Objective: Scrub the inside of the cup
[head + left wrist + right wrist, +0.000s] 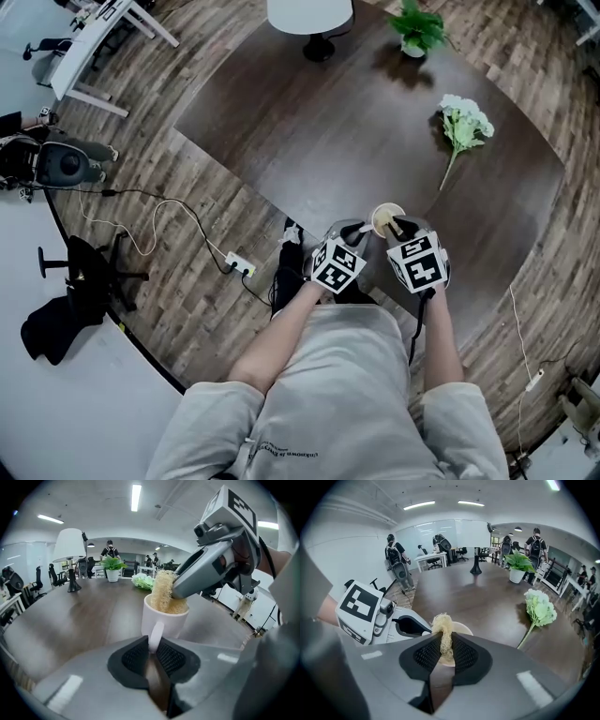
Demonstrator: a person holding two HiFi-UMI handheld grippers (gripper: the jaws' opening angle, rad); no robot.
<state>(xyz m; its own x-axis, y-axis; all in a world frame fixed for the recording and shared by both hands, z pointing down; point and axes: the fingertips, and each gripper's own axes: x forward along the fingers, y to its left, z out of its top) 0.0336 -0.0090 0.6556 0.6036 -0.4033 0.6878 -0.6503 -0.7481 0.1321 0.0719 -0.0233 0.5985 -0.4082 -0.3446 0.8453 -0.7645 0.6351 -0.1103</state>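
A white cup (165,618) stands at the near edge of the dark table (356,122); from above its rim (387,218) shows between my two grippers. My left gripper (153,645) is shut on the cup's handle (155,637). My right gripper (444,644) is shut on a tan fibrous loofah scrubber (444,631). The scrubber (163,592) reaches down into the cup's mouth and fills most of it. In the right gripper view the cup (461,630) sits just behind the jaws, with the left gripper (401,623) beside it at the left.
A bunch of pale green flowers (463,127) lies on the table to the right. A small potted plant (416,30) and a white lamp (311,17) stand at the far side. A power strip (238,265) and cables lie on the wood floor. People stand far off.
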